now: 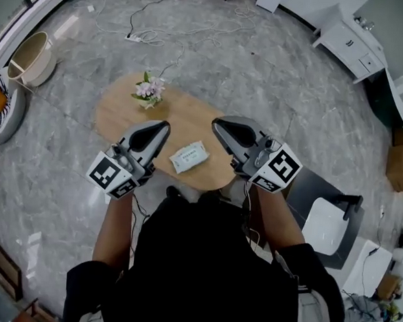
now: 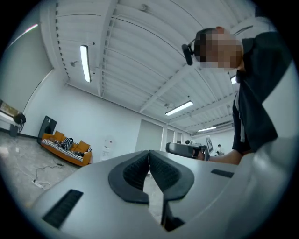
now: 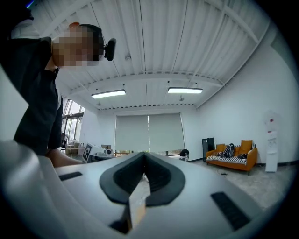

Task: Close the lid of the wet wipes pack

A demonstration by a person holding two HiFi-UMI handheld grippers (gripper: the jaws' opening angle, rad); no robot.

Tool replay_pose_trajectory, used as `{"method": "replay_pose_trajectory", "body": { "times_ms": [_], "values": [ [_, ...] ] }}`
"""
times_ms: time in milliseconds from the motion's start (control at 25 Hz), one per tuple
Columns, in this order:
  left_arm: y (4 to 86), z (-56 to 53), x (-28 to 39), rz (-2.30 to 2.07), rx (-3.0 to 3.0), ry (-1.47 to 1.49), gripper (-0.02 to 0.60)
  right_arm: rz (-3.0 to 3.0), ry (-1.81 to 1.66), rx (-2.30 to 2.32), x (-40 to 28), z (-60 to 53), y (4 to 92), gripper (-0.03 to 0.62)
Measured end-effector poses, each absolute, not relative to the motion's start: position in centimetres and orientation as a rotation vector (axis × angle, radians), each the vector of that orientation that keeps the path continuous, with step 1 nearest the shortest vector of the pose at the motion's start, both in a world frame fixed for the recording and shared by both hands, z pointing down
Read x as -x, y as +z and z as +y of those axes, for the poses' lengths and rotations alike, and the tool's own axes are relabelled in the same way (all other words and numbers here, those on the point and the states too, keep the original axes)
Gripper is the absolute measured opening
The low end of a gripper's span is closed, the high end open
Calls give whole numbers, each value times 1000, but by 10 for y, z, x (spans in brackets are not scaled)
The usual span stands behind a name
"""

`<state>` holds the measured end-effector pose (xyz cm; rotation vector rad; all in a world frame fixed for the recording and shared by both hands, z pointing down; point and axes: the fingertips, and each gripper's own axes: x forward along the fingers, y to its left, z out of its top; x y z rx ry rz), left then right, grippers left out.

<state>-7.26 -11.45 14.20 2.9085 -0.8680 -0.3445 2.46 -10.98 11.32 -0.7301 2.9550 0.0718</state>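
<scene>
Wet wipes pack (image 1: 189,156) lies flat on the worktop (image 1: 115,113) between left gripper (image 1: 161,128) and right gripper (image 1: 219,126), both with jaws together and empty; risk: a one-sided press likely skids the light, unsteadied pack instead of latching its lid.

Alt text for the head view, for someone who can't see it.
A person holds closed grey left tongs and right tongs either side of a white rectangular wet wipes pack on an oval wooden table, near a small pink-and-white flower bunch.
</scene>
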Motion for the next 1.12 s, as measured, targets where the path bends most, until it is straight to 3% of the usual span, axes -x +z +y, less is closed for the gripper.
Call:
{"method": "replay_pose_trajectory", "body": {
  "times_ms": [240, 600, 1120],
  "values": [
    [144, -96, 59, -734, -2871, -456, 17, 2956, 9, 763, -50, -79, 129, 12],
    [140, 3, 16, -715, -2922, -390, 17, 2928, -115, 602, -80, 29, 142, 11],
    [211, 170, -30, -739, -2823, -69, 16, 2894, -270, 582, -110, 185, 177, 11]
  ]
}}
